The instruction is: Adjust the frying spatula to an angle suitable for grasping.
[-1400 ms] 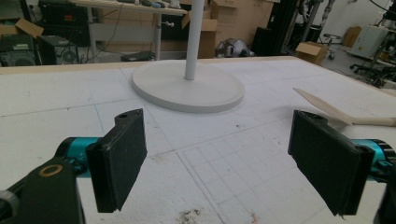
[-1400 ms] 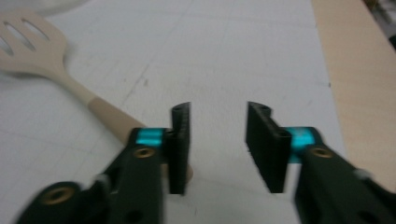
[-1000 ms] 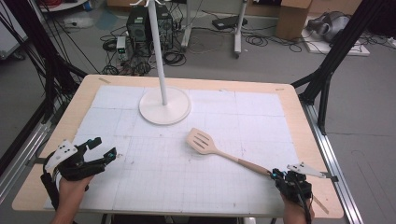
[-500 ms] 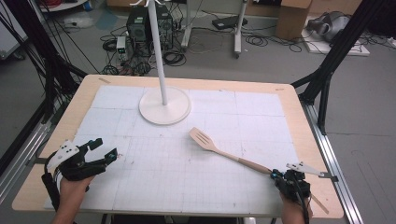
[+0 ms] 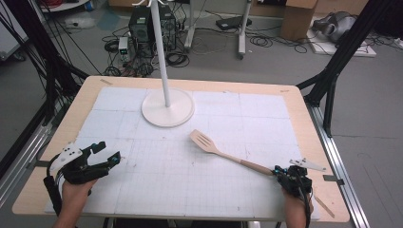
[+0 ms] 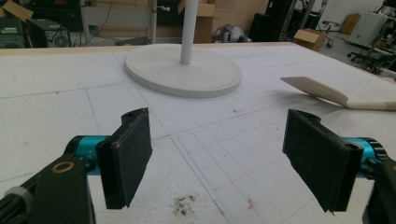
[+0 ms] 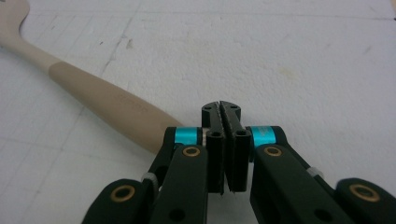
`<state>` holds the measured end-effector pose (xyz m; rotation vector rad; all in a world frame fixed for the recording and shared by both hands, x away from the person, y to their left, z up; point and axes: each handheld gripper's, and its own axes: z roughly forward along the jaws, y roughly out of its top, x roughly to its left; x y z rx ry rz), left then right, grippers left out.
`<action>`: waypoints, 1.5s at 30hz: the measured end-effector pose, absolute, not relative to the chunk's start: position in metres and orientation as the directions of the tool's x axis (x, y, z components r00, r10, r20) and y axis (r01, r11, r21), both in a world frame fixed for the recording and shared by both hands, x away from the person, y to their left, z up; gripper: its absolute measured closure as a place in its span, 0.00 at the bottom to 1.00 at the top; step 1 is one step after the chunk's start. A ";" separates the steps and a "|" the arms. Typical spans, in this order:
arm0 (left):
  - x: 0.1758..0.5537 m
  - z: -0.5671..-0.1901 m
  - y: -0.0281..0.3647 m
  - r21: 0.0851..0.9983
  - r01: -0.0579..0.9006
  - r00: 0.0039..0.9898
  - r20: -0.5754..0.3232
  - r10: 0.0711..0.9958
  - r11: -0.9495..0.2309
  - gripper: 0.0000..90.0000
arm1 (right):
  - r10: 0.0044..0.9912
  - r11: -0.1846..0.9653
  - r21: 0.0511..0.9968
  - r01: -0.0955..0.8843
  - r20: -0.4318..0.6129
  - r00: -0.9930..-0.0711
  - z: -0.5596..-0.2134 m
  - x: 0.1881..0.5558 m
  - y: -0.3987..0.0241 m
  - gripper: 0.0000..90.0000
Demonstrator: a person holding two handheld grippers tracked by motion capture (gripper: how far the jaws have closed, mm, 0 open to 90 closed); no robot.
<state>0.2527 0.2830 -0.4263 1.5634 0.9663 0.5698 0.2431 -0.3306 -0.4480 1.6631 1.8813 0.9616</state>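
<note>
A wooden-edged table (image 5: 304, 123) carries a white gridded mat (image 5: 190, 156) over most of its top. On the far half of the mat stands a white stand with a round base (image 5: 167, 108) and a slim upright pole (image 5: 159, 52), whose top is cut off at the frame's upper edge. A wooden slotted spatula (image 5: 223, 153) lies flat at the mat's right of centre, blade toward the base and well apart from it, handle running to the near right corner. There the right gripper (image 5: 291, 176) sits at the handle's end; in the right gripper view (image 7: 222, 112) its jaws are pressed together with nothing between them, and the handle lies just beside them, its tip hidden behind the left jaw arm. A faint imprint on the handle is too blurred to read. The left gripper (image 5: 102, 153) rests at the near left, jaws spread wide over bare mat (image 6: 219, 140).
</note>
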 end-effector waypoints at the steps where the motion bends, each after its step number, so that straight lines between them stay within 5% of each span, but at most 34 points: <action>1: 0.253 -0.426 0.283 0.962 0.272 0.543 -0.148 0.827 -0.007 0.27 | 0.977 0.031 0.747 0.664 0.116 -0.177 -0.448 0.246 -0.330 0.97; 18: 0.252 -0.427 0.284 0.959 0.282 0.542 -0.143 0.828 -0.019 0.29 | 0.925 0.069 0.788 0.611 0.179 -0.336 -0.424 0.297 -0.269 0.94; 33: 0.253 -0.428 0.283 0.957 0.289 0.545 -0.141 0.826 -0.027 0.29 | 0.871 0.261 0.708 0.656 0.121 -0.477 -0.431 0.335 -0.193 0.99; 45: 0.253 -0.428 0.283 0.956 0.291 0.546 -0.139 0.826 -0.031 0.29 | 0.825 0.335 0.666 0.667 0.135 -0.549 -0.433 0.337 -0.187 1.00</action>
